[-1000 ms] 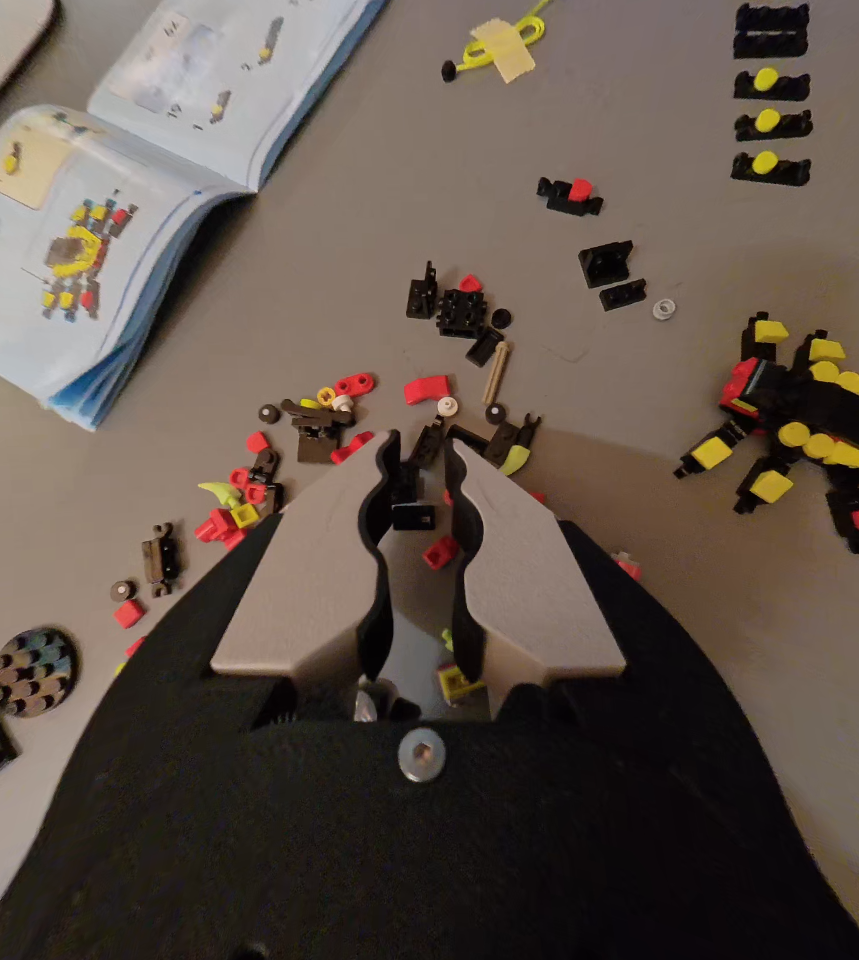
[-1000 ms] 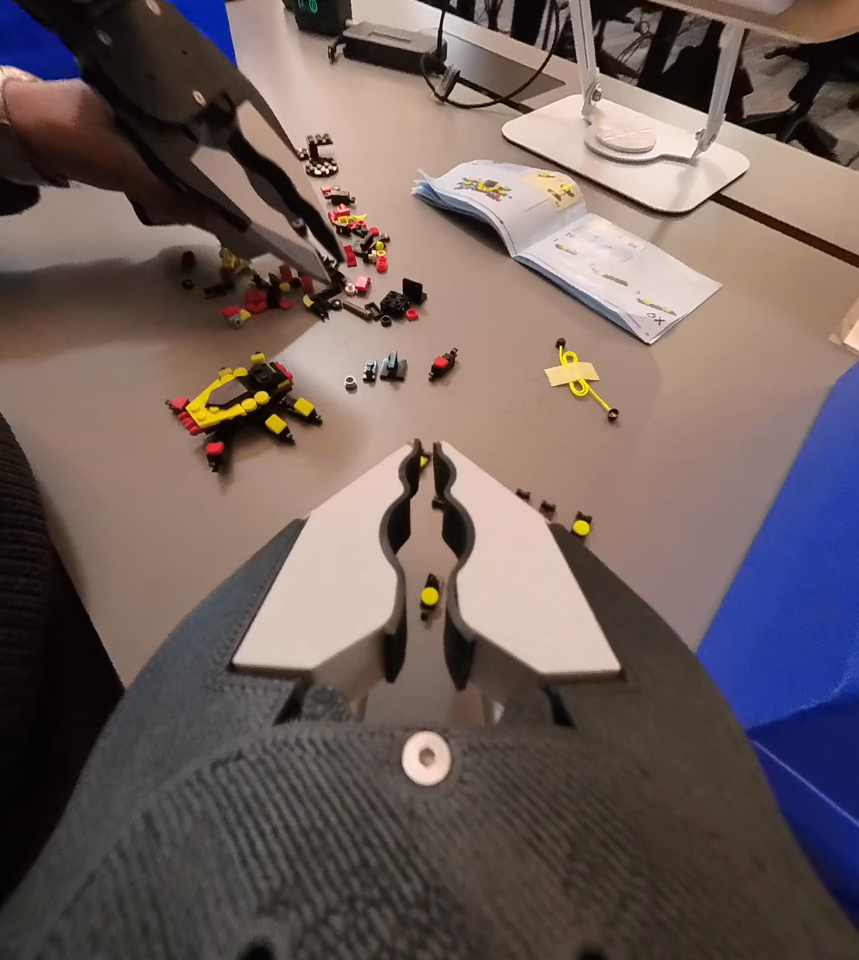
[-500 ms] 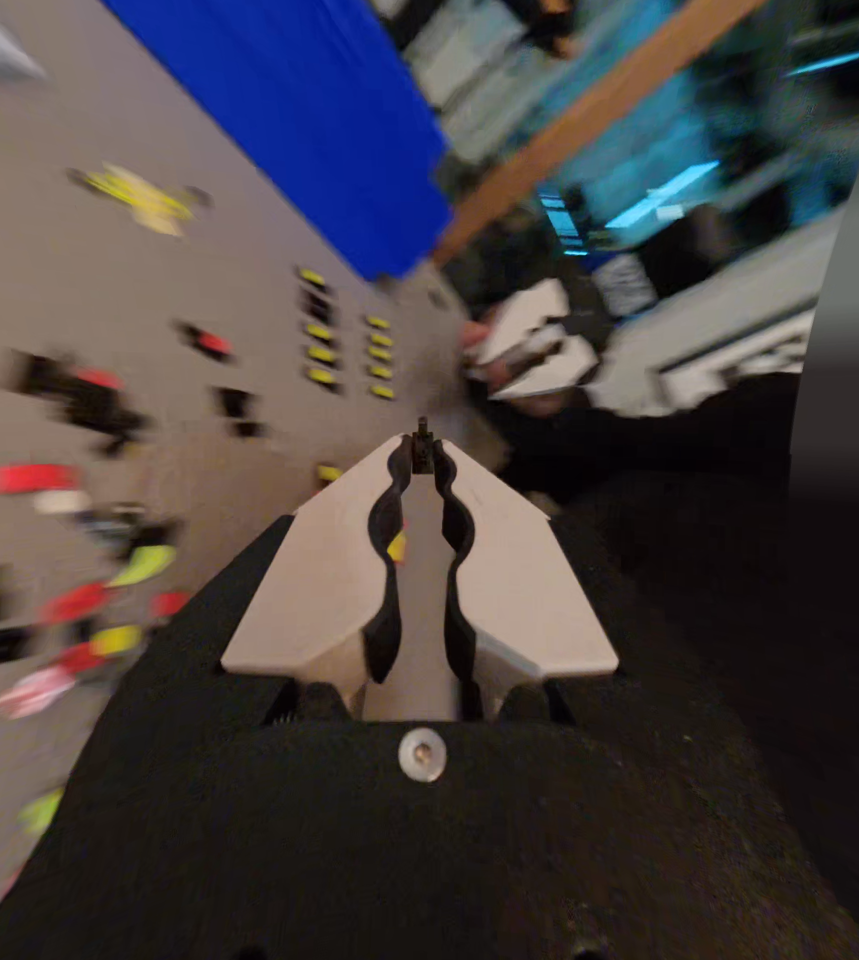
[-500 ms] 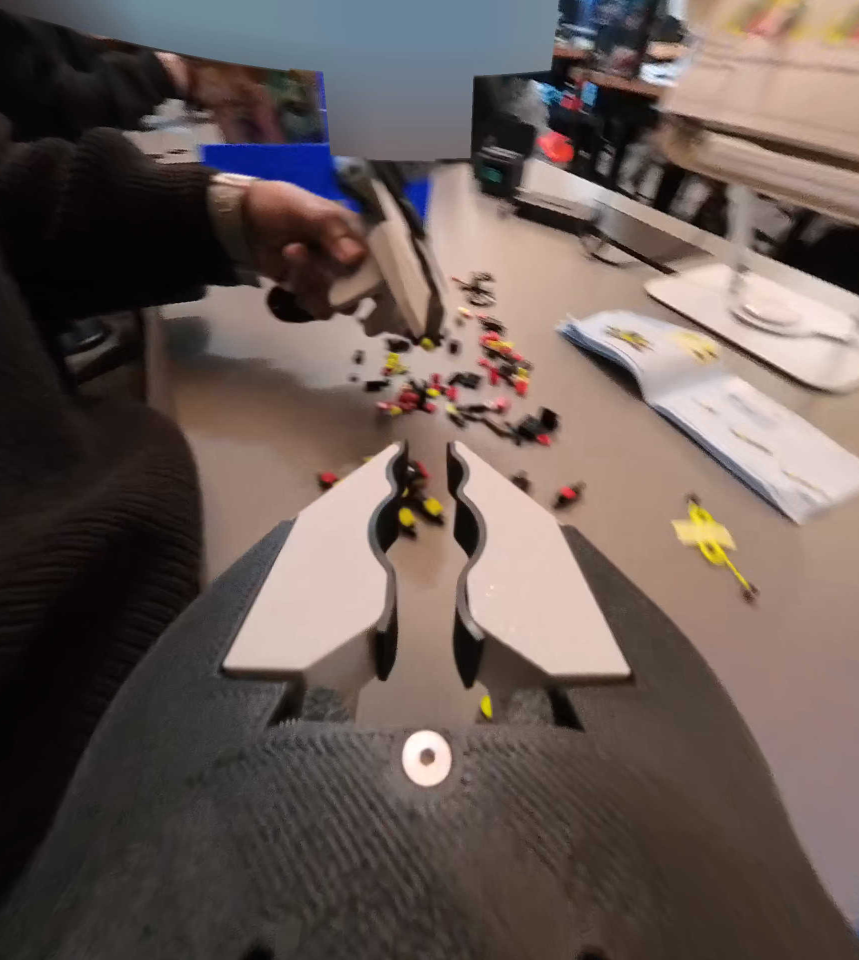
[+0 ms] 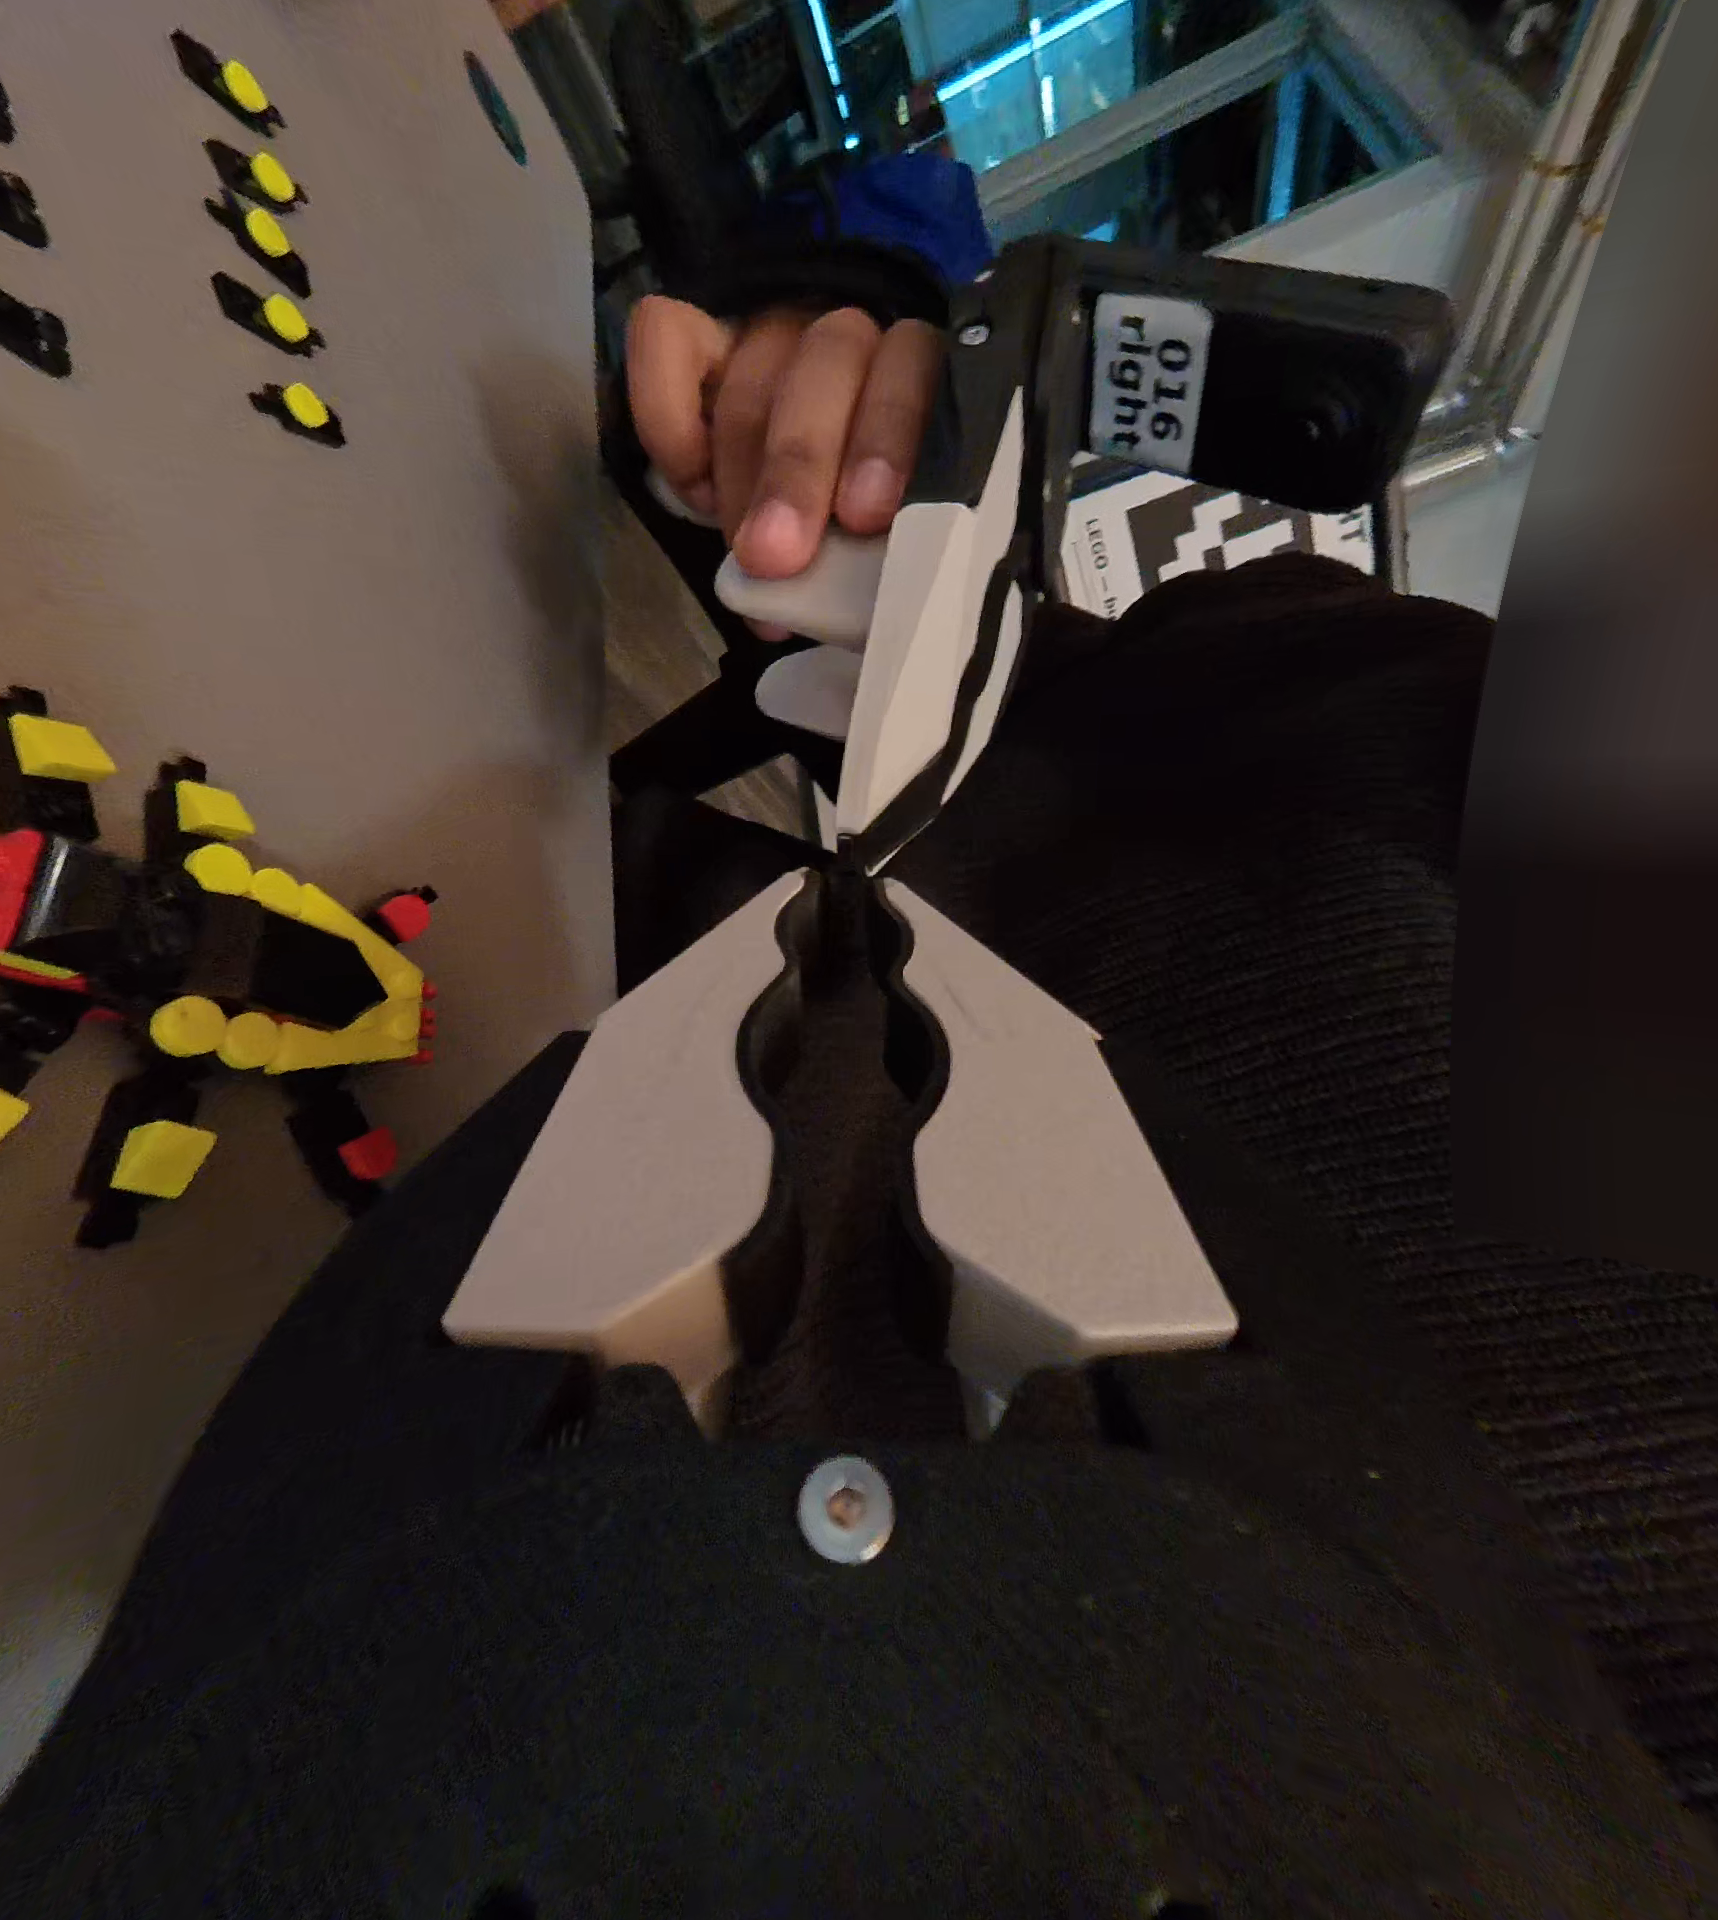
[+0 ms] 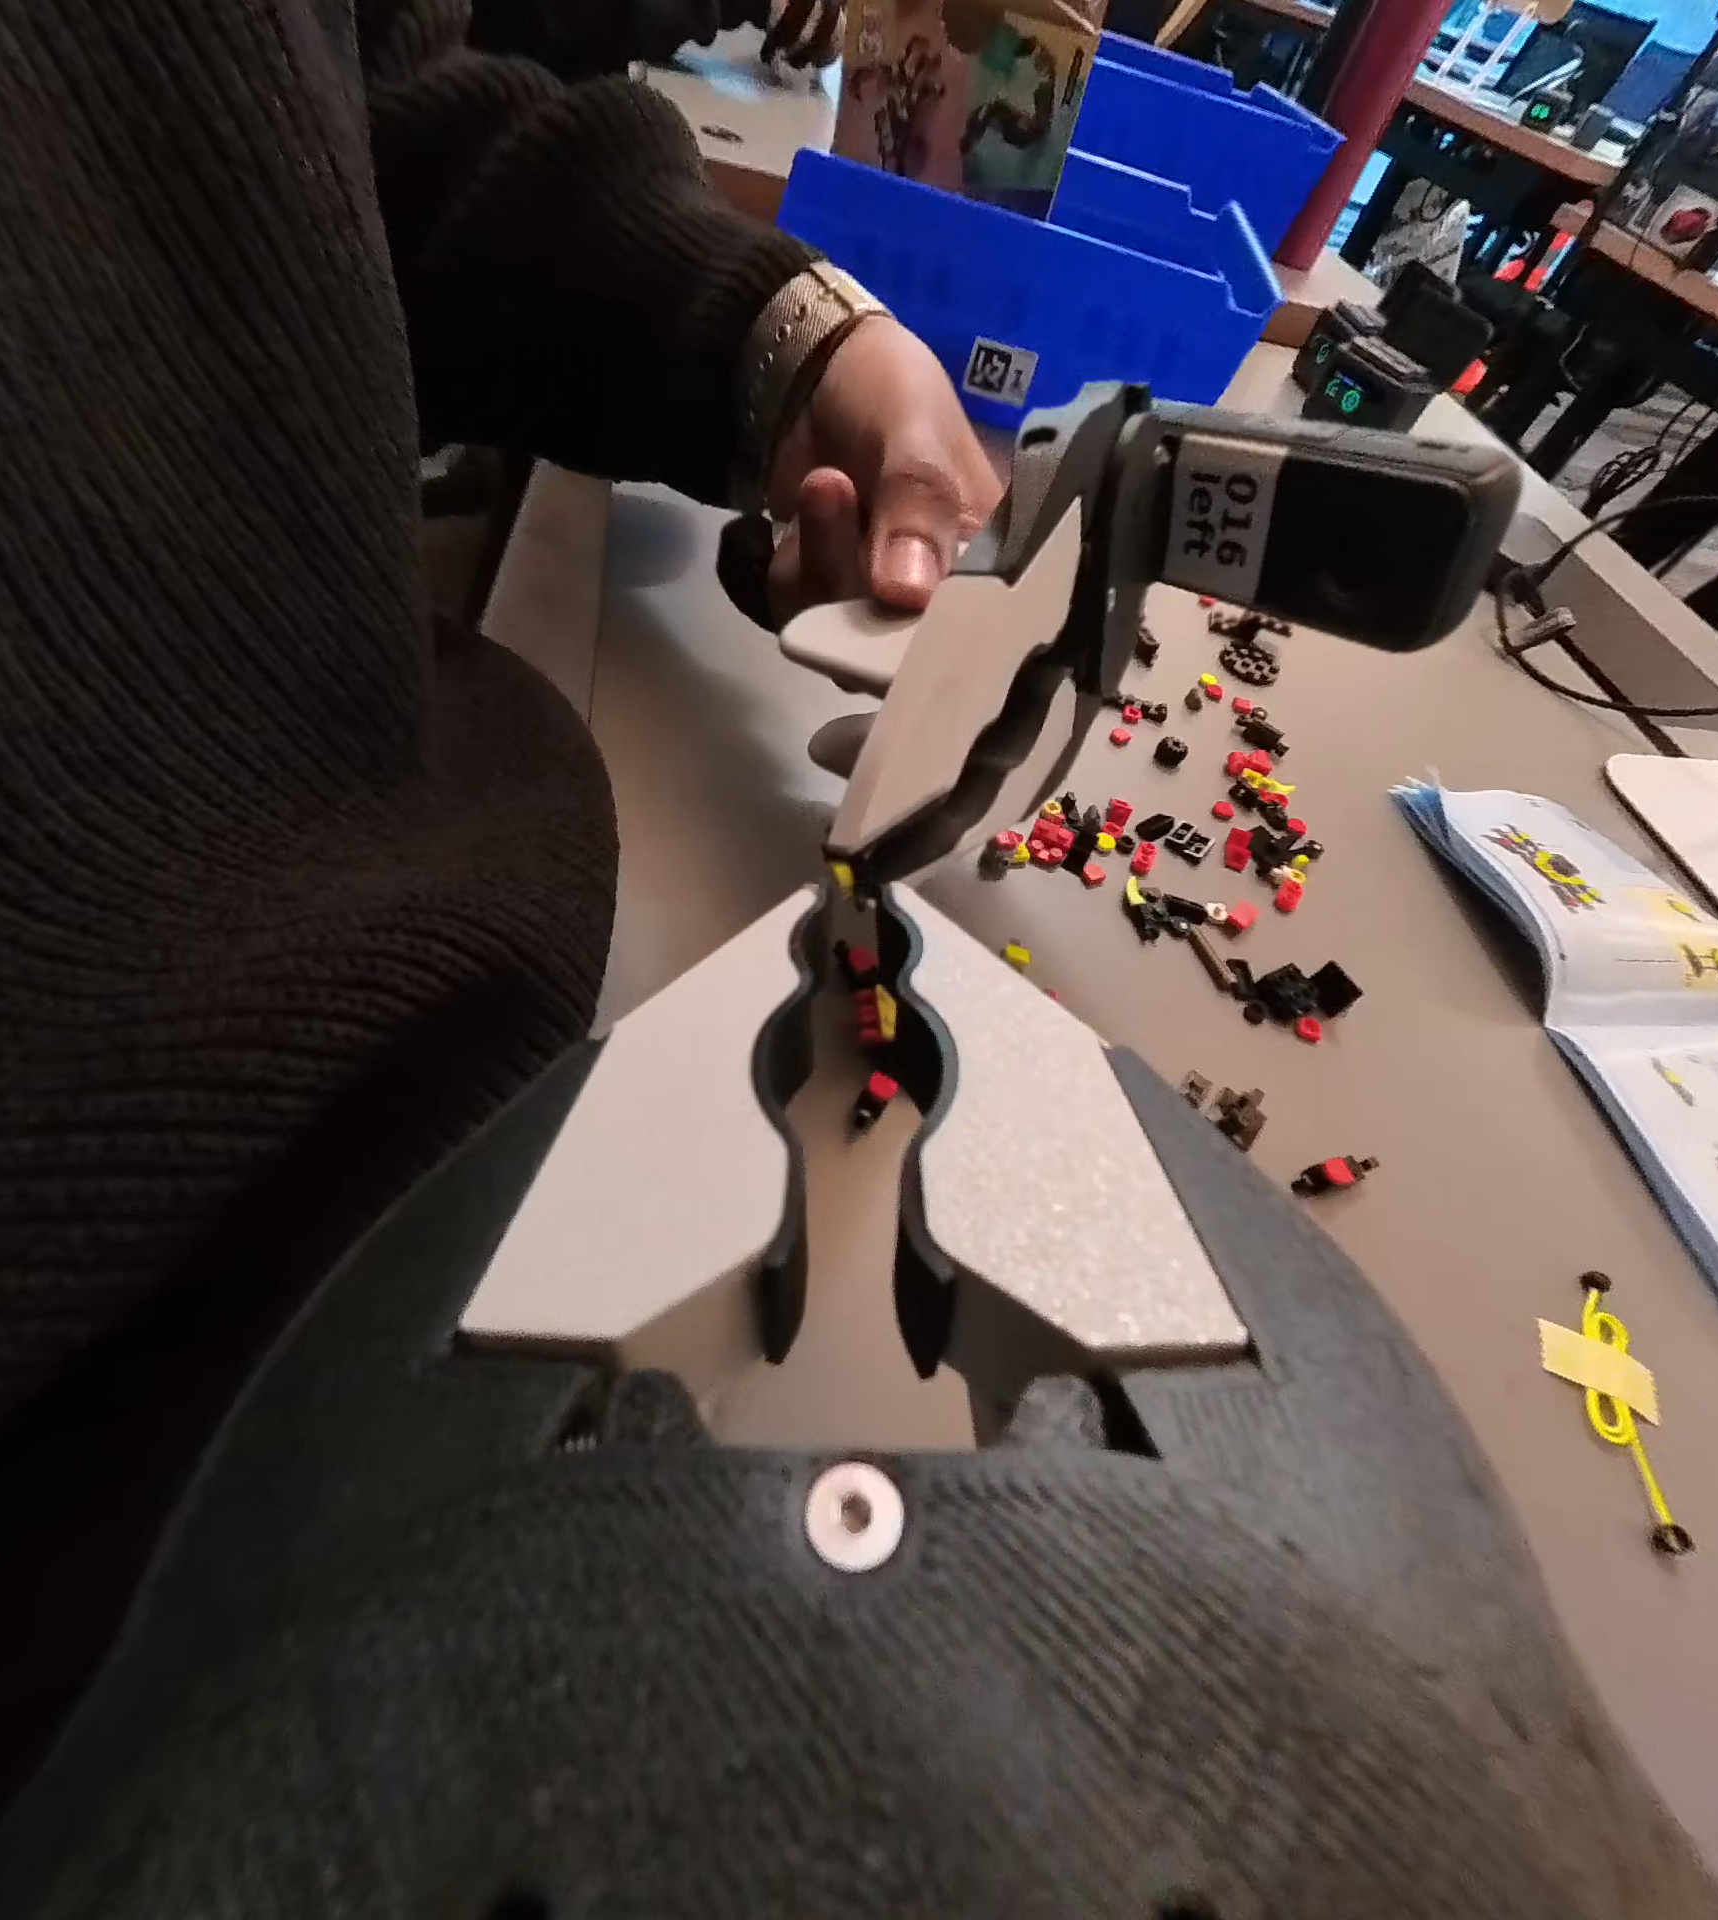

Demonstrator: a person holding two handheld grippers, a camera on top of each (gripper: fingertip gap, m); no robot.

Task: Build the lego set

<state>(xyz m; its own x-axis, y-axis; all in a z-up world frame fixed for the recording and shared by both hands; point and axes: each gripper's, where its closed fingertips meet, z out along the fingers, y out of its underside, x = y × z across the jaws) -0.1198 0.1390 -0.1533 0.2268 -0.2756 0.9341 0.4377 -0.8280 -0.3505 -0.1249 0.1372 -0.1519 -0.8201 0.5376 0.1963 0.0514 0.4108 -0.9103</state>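
Left gripper (image 5: pixel 839 891): raised clear of the table, fingers drawn close at the tips and pinching a small black piece (image 5: pixel 842 902); held tip to tip with the other tool in front of a black knit sweater (image 5: pixel 1250 935)

Right gripper (image 6: pixel 853 891): fingers nearly together at the tips, closed on a small yellow-and-black piece (image 6: pixel 842 878); whether the two pieces are already joined cannot be told (the meeting point is tiny and dark in both views)

Hands: a hand (image 5: pixel 793 416) wraps the right tool's handle in the left wrist view; a hand (image 6: pixel 876 488) with a tan wrist strap (image 6: pixel 803 322) grips the left tool in the right wrist view

Lego model (image 5: pixel 180 966): partly built, black body with yellow and red parts and splayed legs; lies on the grey table (image 5: pixel 263 582) near its front edge, left of the left gripper

Prepared sub-parts (image 5: pixel 263 229): rows of black plates each capped with a yellow round tile, on the table beyond the model

Loose pieces (image 6: pixel 1167 831): scatter of red, black and yellow parts, mid-table, beyond the gripper tips

Instruction booklet (image 6: pixel 1613 997): lying open, right of the loose pieces

Yellow cord (image 6: pixel 1613 1403): taped, on the table below the booklet

Blue bins (image 6: pixel 1042 260): far end of the table
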